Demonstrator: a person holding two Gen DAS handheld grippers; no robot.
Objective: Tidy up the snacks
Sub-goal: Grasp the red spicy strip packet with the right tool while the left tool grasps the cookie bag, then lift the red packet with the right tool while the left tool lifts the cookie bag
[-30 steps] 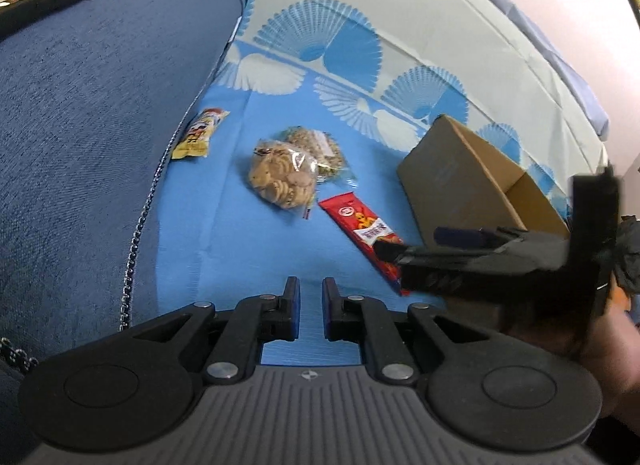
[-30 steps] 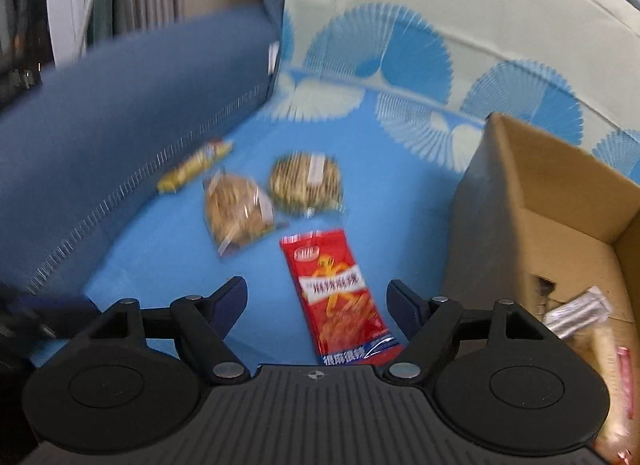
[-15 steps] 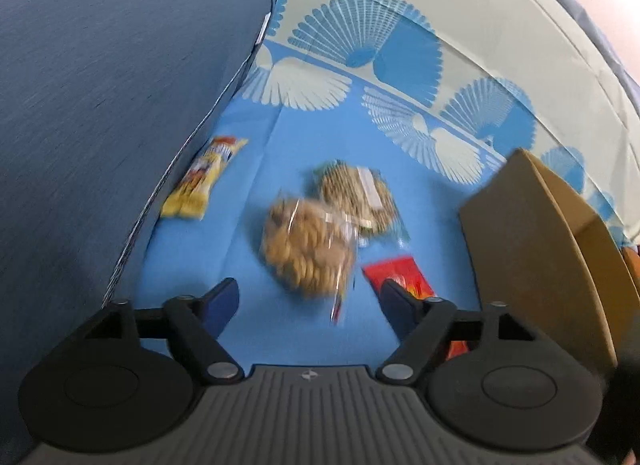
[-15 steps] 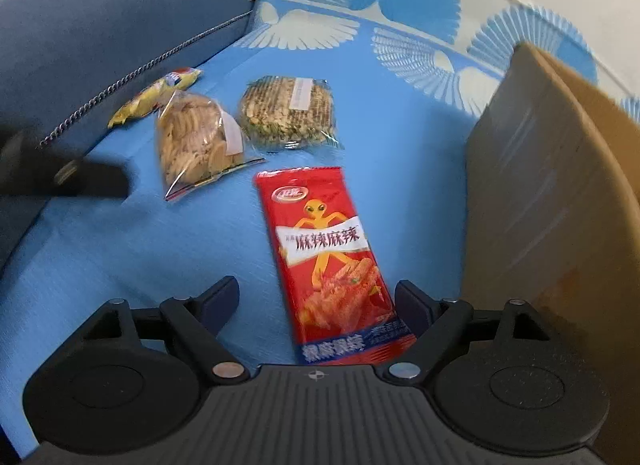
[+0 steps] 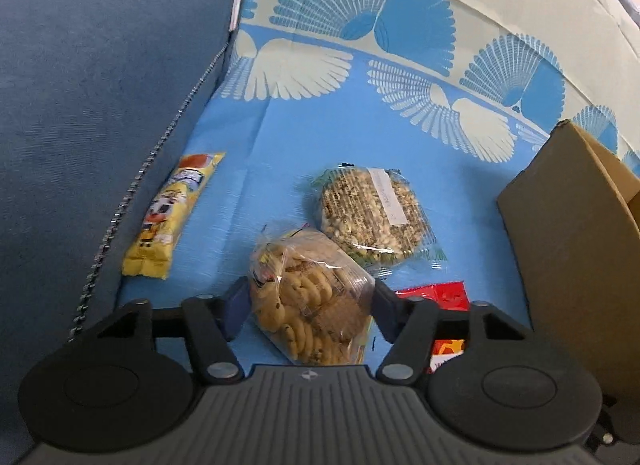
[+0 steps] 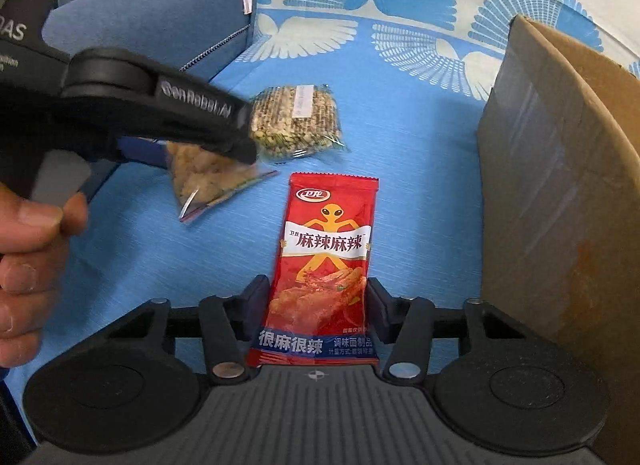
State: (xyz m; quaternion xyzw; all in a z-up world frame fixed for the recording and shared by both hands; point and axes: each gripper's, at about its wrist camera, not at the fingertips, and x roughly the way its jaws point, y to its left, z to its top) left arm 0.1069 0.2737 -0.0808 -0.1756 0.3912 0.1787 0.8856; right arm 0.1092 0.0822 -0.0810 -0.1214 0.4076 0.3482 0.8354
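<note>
A clear bag of small cookies (image 5: 312,305) lies on the blue cloth between my left gripper's (image 5: 308,305) pads. Its jaws are closing and both pads touch the bag's sides. In the right wrist view that left gripper (image 6: 240,149) reaches in from the left over the same cookie bag (image 6: 208,181). A red spicy-strip packet (image 6: 326,249) lies flat and lengthwise between my right gripper's (image 6: 318,305) pads. Those jaws are closing too, and the pads meet the packet's long edges. A round wrapped nut cake (image 5: 372,213) and a yellow snack bar (image 5: 172,217) lie loose.
An open cardboard box (image 6: 560,185) stands close on the right, its wall beside the red packet. The dark blue sofa arm (image 5: 80,105) rises on the left, with the yellow bar against its seam. A person's hand (image 6: 28,257) holds the left gripper's handle.
My left gripper opened, moved forward over the cookie bag and closed in on it. My right gripper dropped toward the red packet and narrowed from wide open onto its edges.
</note>
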